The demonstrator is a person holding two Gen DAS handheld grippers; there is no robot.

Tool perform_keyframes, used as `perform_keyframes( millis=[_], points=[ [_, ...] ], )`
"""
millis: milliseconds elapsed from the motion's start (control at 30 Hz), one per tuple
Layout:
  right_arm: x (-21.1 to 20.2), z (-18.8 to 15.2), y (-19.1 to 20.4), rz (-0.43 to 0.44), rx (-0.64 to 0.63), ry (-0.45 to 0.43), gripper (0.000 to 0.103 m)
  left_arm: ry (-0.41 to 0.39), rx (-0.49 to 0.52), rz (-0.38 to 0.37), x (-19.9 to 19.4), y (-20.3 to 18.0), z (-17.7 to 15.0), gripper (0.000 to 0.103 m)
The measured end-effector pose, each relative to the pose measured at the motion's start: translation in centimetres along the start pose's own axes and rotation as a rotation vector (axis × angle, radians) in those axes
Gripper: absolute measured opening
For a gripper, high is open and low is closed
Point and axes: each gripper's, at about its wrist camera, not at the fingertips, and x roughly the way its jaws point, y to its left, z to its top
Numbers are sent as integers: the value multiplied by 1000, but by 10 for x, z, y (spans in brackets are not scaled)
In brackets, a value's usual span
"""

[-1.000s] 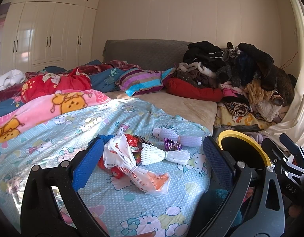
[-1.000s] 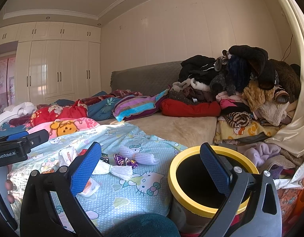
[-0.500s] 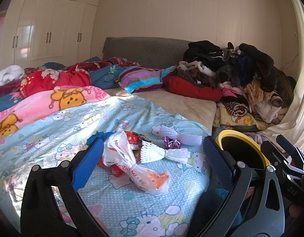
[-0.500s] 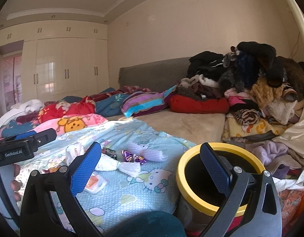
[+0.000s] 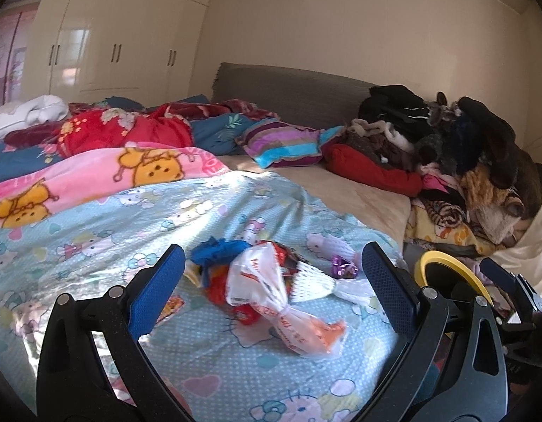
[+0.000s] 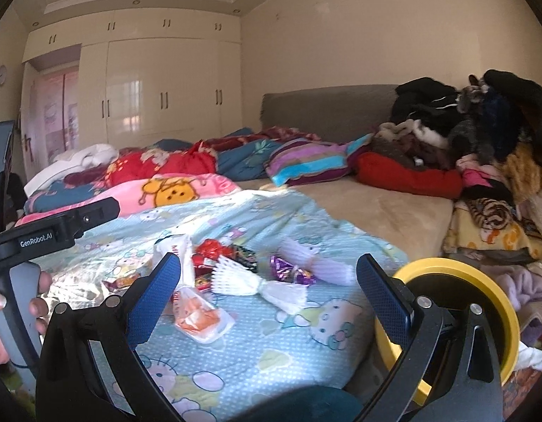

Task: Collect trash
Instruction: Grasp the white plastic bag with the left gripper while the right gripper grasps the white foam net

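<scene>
A pile of trash lies on the light blue Hello Kitty blanket [image 5: 95, 239]: a white and orange plastic bag [image 5: 271, 295], white foam fruit nets [image 5: 316, 283], a purple foil wrapper [image 5: 343, 269], red wrappers [image 5: 218, 288] and blue scraps [image 5: 218, 248]. My left gripper [image 5: 271, 288] is open, just before the pile, holding nothing. My right gripper [image 6: 267, 286] is open and empty; the bag [image 6: 197, 311], a foam net [image 6: 250, 279] and the purple wrapper [image 6: 288, 270] lie between its fingers' lines. A yellow-rimmed bin [image 6: 482, 299] stands at the bed's right edge, also in the left wrist view [image 5: 450, 270].
A heap of clothes [image 5: 464, 158] fills the bed's right side. A striped pillow [image 5: 288, 140], red cushion [image 5: 369, 170] and pink Pooh blanket [image 5: 95, 176] lie further back. White wardrobes [image 5: 112, 45] stand at the left. The left gripper's body [image 6: 49, 232] shows at the left of the right wrist view.
Both grippers have shifted left and tilted slightly; the right one now faces the trash pile more than the bin. The trash has not moved. Both stay open.
</scene>
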Motion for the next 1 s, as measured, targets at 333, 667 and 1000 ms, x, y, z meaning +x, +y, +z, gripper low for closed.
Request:
perform_keyframes(
  millis=[333, 667, 1000],
  points=[
    [56, 5, -9, 26, -41, 106, 97, 33, -84, -7, 29, 22, 15, 92],
    [136, -12, -47, 20, -18, 348, 78, 182, -107, -33, 76, 7, -8, 92],
    [187, -34, -57, 57, -5, 486, 75, 351, -225, -85, 106, 12, -54, 84]
  ],
)
